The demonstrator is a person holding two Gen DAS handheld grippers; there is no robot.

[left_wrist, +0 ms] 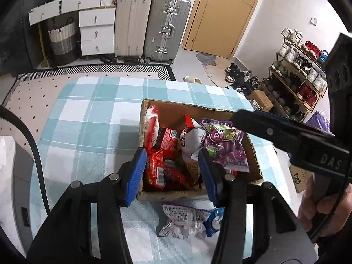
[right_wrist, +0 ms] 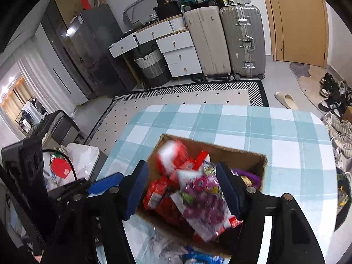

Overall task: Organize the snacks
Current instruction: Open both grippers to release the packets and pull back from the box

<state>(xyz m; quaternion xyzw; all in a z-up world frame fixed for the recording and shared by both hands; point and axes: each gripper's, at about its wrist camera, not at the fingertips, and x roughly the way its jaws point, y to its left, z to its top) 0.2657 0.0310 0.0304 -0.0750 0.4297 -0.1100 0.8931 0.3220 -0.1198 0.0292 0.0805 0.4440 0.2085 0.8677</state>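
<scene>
One cardboard box sits on one checked table. One purple candy bag lies inside; one silver packet lies outside. Two suitcases stand upright

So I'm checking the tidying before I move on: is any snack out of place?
Yes. One crumpled white and blue snack bag lies on the checked tablecloth, outside the near wall of the cardboard box, while the other packets sit inside. The purple candy bag lies loosely on top of that pile.

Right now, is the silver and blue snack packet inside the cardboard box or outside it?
Outside. The silver and blue packet lies on the checked tablecloth, just in front of the cardboard box's near wall, while the other snacks are inside.
</scene>
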